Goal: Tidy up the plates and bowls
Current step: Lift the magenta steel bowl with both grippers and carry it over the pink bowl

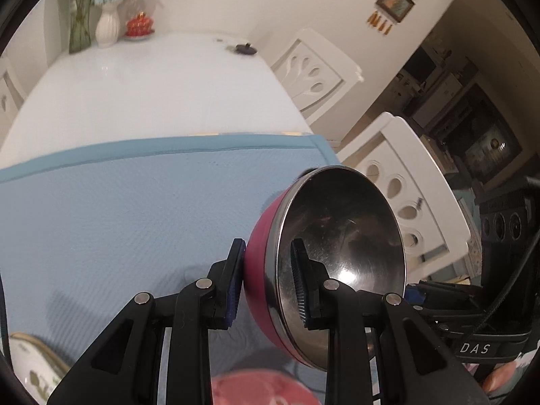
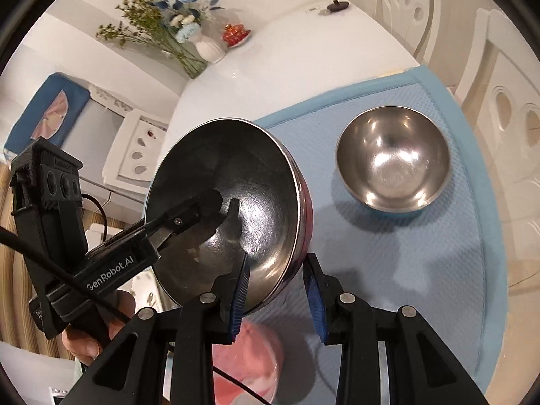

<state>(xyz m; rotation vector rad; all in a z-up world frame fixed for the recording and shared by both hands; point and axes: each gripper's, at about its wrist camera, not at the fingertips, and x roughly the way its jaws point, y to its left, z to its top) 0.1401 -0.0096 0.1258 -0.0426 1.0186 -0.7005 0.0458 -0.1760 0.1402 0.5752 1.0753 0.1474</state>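
Note:
A steel bowl with a pink outside (image 1: 341, 253) is held tilted in the air above the blue mat (image 1: 118, 209). My left gripper (image 1: 266, 260) is shut on its rim, one finger inside and one outside. In the right wrist view the same bowl (image 2: 236, 202) shows with the left gripper's finger (image 2: 202, 207) inside it. My right gripper (image 2: 276, 270) is open, its jaws standing either side of the bowl's lower rim without gripping. A second steel bowl with a blue outside (image 2: 393, 158) sits upright on the mat (image 2: 422, 270) to the right.
A pink plate (image 2: 249, 361) lies on the mat below the grippers. A white patterned plate (image 1: 30, 368) is at the lower left. Flower vases (image 1: 108, 23) and a red dish stand at the table's far end. White chairs (image 1: 405, 182) stand along the right side.

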